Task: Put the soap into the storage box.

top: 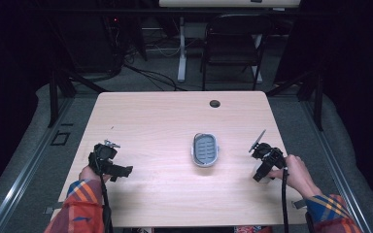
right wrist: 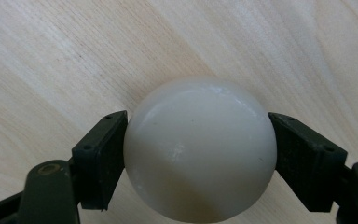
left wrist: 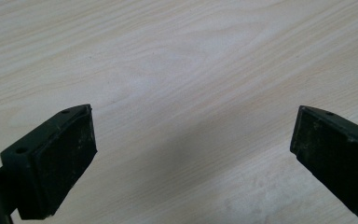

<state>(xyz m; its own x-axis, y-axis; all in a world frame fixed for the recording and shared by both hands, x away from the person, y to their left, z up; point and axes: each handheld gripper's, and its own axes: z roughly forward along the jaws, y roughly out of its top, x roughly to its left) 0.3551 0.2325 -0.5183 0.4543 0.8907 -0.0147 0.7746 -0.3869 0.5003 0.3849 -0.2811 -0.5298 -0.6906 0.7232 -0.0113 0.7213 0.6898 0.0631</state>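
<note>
Right gripper pinches a white ball at lower right; left gripper gapes wide, grey tray lying mid-frame between them.

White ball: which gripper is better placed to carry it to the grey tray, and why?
Right. The right gripper is shut on the white ball; the left gripper is open over bare table, away from the grey tray.

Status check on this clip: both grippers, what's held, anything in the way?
Left gripper open over bare wooden table. Right gripper shut on smooth white ball. Grey oval slotted tray sits mid-table, apart from both.
</note>
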